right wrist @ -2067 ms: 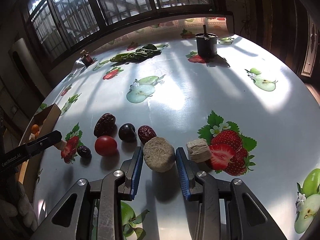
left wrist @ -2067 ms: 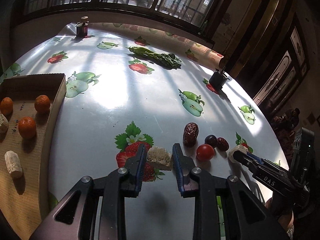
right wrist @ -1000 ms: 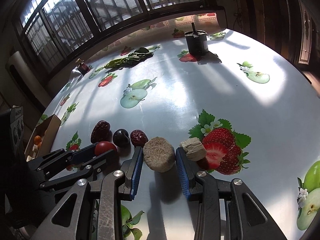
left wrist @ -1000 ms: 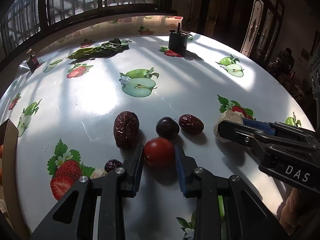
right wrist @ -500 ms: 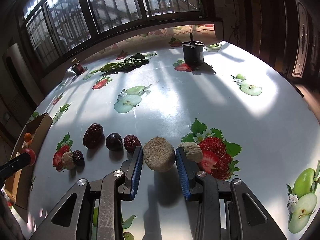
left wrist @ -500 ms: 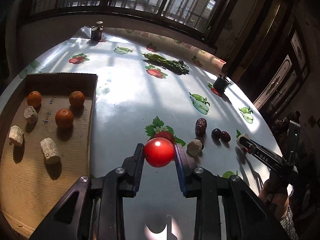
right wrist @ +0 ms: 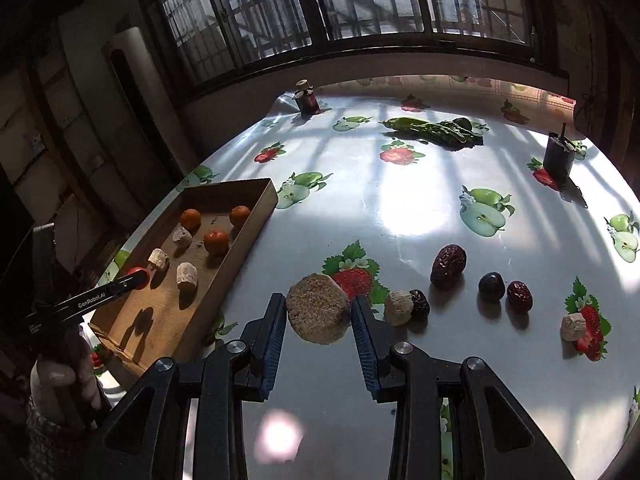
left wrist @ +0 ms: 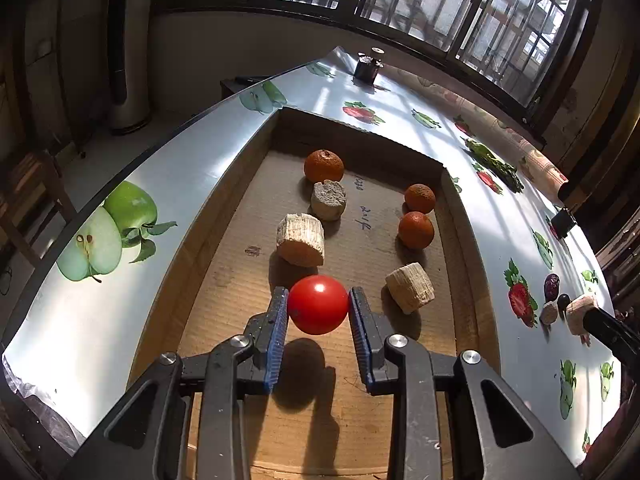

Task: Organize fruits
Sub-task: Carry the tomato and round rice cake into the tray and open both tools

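My left gripper (left wrist: 319, 310) is shut on a red tomato (left wrist: 318, 304) and holds it in the air above the floor of the shallow cardboard box (left wrist: 224, 264). In the box lie three oranges (left wrist: 415, 230) and three pale corn-cob pieces (left wrist: 301, 239). My right gripper (right wrist: 319, 316) is shut on a round tan cob slice (right wrist: 317, 308), lifted over the tablecloth to the right of the box (right wrist: 256, 226). The right wrist view also shows the left gripper (right wrist: 136, 278) with the tomato over the box. Red dates (right wrist: 448, 263), a dark plum (right wrist: 491, 285) and small cob bits (right wrist: 398, 308) lie on the cloth.
The round table has a glossy fruit-print cloth (right wrist: 400, 208). A bundle of leafy greens (right wrist: 436, 130), a dark cup (right wrist: 558, 160) and a small jar (right wrist: 306, 100) stand toward the far edge. A hand (right wrist: 56, 380) holds the left tool at the lower left.
The left gripper lifted the tomato off the cloth and carried it left over the box. The right gripper raised the cob slice off the table and swung left toward the box.
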The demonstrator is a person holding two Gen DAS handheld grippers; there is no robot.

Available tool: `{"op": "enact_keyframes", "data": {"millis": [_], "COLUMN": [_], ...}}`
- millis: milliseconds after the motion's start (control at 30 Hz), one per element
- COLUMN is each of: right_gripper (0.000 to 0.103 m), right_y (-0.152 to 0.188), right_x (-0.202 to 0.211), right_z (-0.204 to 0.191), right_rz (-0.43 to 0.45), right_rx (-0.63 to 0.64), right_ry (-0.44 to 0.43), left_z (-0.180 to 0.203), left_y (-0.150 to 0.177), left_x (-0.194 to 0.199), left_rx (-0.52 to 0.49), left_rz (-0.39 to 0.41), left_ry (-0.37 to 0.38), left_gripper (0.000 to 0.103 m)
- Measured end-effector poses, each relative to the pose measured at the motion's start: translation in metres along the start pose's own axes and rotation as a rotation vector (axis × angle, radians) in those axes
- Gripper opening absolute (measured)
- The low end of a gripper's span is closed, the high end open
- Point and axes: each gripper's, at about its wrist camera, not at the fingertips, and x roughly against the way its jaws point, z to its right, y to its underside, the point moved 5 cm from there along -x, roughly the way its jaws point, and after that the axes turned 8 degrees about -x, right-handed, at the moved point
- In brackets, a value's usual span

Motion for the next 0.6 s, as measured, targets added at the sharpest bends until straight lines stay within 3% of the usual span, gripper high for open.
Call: {"op": "enact_keyframes", "data": {"millis": [167,267,600], "right_gripper": [0.037,0.037,0.037], "right_y": [0.011,0.018,0.032], "right_x": [-0.05,-0.073,-0.121], "right_z": [-0.076,-0.102,-0.123], "right_rz": [-0.089,-0.13,-0.218], "right_rx": [0.119,0.169,0.243], "right_ry": [-0.07,-0.085,-0.04], "left_z": [-0.01,-0.013,-0.017], "left_y": [0.0,-0.002,-0.006], "left_x": [-0.015,-0.019,-0.017], "left_rx": [0.004,0.028,0.06], "left_rz": [-0.059,-0.063,-0.046], "left_ry": [-0.004,0.022,0.037], "left_gripper": [0.03,0.03,0.031]}}
